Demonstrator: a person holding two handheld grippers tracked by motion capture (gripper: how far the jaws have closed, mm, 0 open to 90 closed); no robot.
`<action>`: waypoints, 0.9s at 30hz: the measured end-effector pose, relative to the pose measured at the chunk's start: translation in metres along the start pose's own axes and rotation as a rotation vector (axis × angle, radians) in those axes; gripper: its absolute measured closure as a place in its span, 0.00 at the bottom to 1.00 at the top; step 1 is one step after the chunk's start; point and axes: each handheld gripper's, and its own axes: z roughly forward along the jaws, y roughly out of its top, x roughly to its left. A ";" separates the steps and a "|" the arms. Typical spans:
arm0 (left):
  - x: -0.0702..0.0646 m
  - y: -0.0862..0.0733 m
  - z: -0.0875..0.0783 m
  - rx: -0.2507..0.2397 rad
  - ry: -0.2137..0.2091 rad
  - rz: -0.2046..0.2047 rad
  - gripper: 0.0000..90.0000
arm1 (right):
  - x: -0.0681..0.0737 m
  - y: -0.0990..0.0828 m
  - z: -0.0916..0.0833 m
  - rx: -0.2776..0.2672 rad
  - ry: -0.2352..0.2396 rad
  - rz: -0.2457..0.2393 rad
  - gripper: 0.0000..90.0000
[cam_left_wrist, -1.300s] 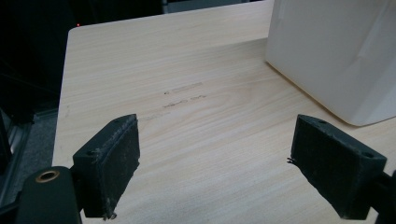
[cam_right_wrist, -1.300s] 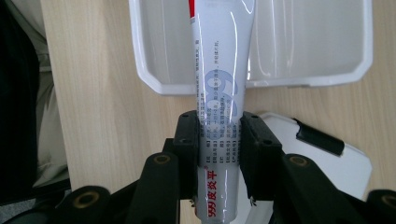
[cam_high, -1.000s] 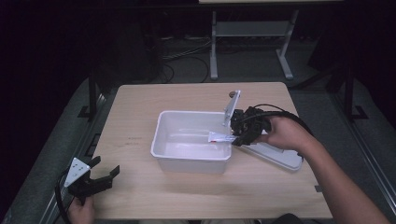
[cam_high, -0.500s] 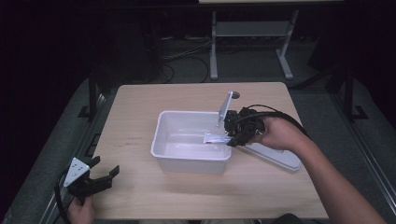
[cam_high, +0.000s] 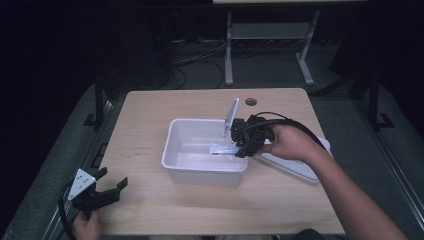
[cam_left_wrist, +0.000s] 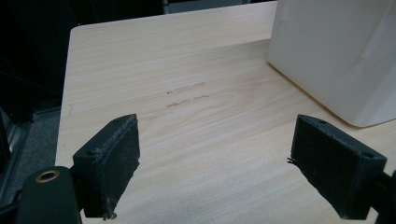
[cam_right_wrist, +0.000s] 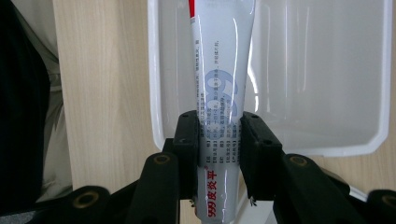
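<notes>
Over the table (cam_high: 150, 150), the right gripper (cam_right_wrist: 218, 140) clamps a tube (cam_right_wrist: 222, 70) above the bin (cam_right_wrist: 327, 70).

Table lit from above, surroundings dark; glare on tube (cam_right_wrist: 223, 65).

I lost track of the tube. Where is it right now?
The tube is clamped in the right claw, reaching over the right rim into the white bin at mid-table in the high view.

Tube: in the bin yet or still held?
Held. The right gripper is shut on the tube, whose far end reaches over the white bin; whether it touches the bin floor cannot be told.
</notes>
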 end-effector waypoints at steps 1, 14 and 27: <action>0.000 0.000 0.000 0.000 0.000 0.001 0.17 | 0.000 0.001 0.000 -0.004 0.006 0.001 0.77; 0.001 0.000 0.000 -0.003 0.001 -0.003 0.17 | 0.003 0.017 0.013 -0.005 0.022 -0.019 0.77; 0.001 0.000 0.000 -0.003 0.001 -0.003 0.17 | 0.004 0.031 0.026 0.003 0.035 -0.029 0.77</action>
